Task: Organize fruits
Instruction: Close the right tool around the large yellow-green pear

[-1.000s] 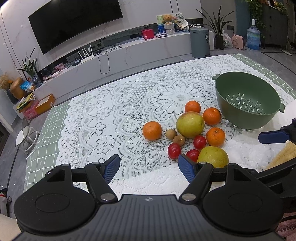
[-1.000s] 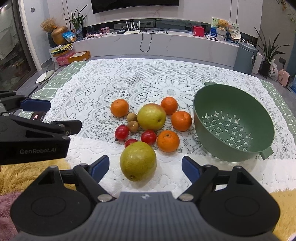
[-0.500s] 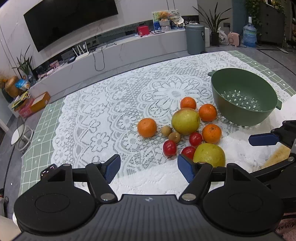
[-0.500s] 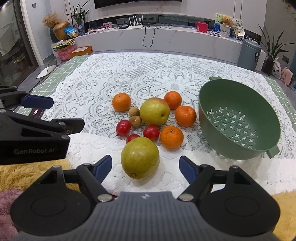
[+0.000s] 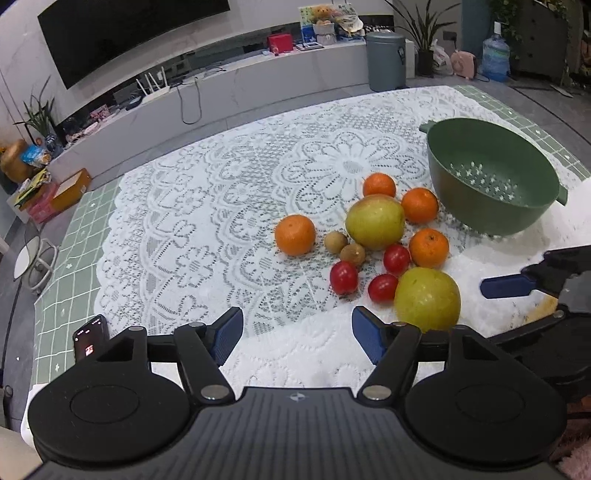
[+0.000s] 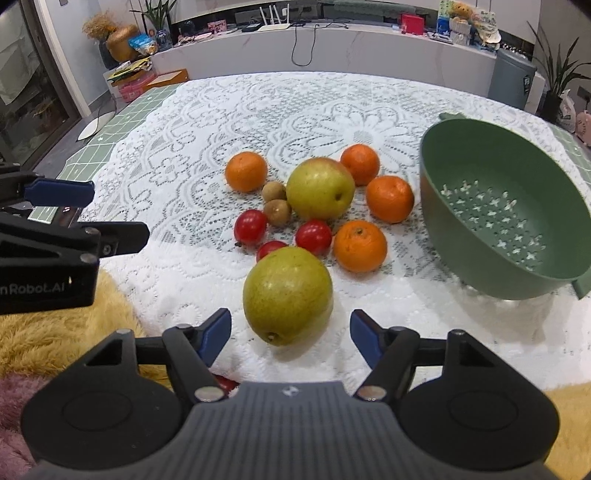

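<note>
The nearest green pear (image 6: pixel 287 294) sits at the near edge of my fruit pile on the lace-covered surface (image 6: pixel 207 122), the green colander (image 6: pixel 506 218) to its right. My right gripper (image 6: pixel 290 334) has been narrowing, fingers either side of the pear, not touching. My left gripper (image 5: pixel 297 334) has been narrowing too, over bare lace. Only the left view shows the phone (image 5: pixel 89 341) and television (image 5: pixel 122 33).

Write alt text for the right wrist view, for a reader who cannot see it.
The right tool points down at a large yellow-green fruit on a white lace tablecloth, its jaws open and just closing, pads not touching it. Behind lie four oranges, red and brown small fruits and a second large fruit; an empty green colander sits right, the left tool at left.
</note>
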Motion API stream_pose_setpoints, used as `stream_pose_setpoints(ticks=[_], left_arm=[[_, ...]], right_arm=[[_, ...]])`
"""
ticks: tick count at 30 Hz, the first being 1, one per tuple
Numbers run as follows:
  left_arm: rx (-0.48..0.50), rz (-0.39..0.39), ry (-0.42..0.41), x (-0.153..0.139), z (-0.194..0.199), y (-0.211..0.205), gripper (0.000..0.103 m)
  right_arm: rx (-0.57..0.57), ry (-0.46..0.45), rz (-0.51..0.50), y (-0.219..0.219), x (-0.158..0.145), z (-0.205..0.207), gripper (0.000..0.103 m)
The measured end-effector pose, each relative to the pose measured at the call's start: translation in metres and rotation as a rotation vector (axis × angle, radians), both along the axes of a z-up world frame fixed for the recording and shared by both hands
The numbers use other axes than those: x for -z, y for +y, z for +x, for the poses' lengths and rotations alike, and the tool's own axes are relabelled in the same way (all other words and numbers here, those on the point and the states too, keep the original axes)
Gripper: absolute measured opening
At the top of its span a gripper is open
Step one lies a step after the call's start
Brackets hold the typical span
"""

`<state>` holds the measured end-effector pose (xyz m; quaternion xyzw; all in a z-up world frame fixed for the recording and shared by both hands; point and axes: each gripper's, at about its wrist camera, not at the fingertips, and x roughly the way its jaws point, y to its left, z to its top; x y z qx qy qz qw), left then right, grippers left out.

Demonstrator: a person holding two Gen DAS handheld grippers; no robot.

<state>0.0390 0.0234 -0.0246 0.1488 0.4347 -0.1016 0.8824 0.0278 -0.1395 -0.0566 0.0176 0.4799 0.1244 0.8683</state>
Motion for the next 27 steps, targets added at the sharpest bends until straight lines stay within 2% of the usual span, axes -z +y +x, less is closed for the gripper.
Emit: stream_pose_setpoints(ticks=[17,23,27], left_arm=[[0.017,-0.084,0.049,0.004,0.016,0.001,0.077],[0.050,-0.144,0.051,0.001,0.024,-0.003,0.077],[0.073,-0.188,0.044,-0.004,0.036,-0.007,0.077]], right_arm=[[-0.003,0.019,0.028,0.002,0.025,0.027,0.063],[-0.007,0.021,0.044,-0.005,0.019,0.022,0.062],[-0.002,-0.013,0.055,-0.017,0.001,0.015,0.062]])
